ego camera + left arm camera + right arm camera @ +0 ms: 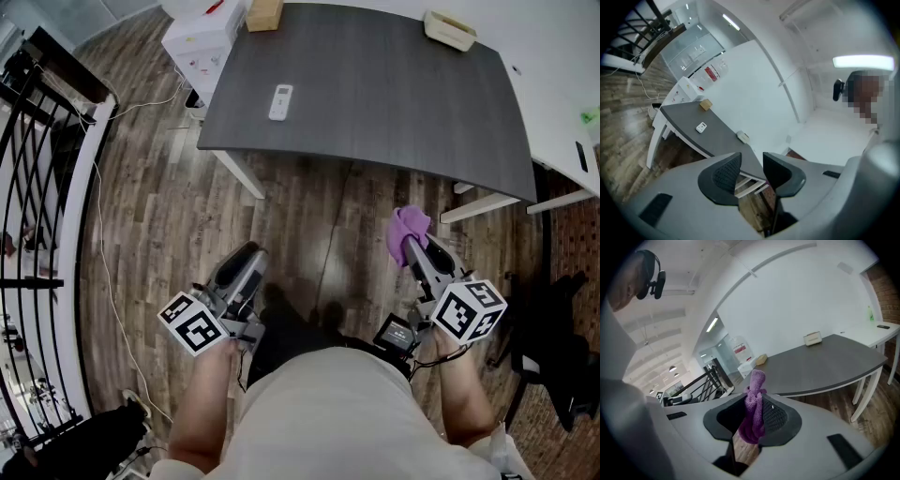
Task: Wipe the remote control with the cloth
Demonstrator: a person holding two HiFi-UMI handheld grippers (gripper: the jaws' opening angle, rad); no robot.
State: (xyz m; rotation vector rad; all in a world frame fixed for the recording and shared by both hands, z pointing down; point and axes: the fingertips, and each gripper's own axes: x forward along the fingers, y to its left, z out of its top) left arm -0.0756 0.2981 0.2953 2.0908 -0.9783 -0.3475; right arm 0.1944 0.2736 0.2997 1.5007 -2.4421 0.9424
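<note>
I'm looking down over a wood-plank floor (pixel 159 216) towards a dark grey table (pixel 375 103). A white table (pixel 562 84) butts against its right side, and a black railing (pixel 37 234) runs along the left edge. Both tools hang over the floor, well short of the table.

My left gripper (pixel 246 255) points level. Its jaws are drawn in to a slim slit with nothing in it; only floor and table legs show through.

My right gripper (pixel 417 246) tips slightly downward, and its jaws are clamped on the purple cloth (pixel 754 411), which bunches up above the pads and hangs a little below them.

The white remote control (pixel 280 101) lies flat near the table's left end, well apart from both grippers. A cardboard box (pixel 264 13) sits at the far left corner and a small cream tray (pixel 448 28) at the far edge.
</note>
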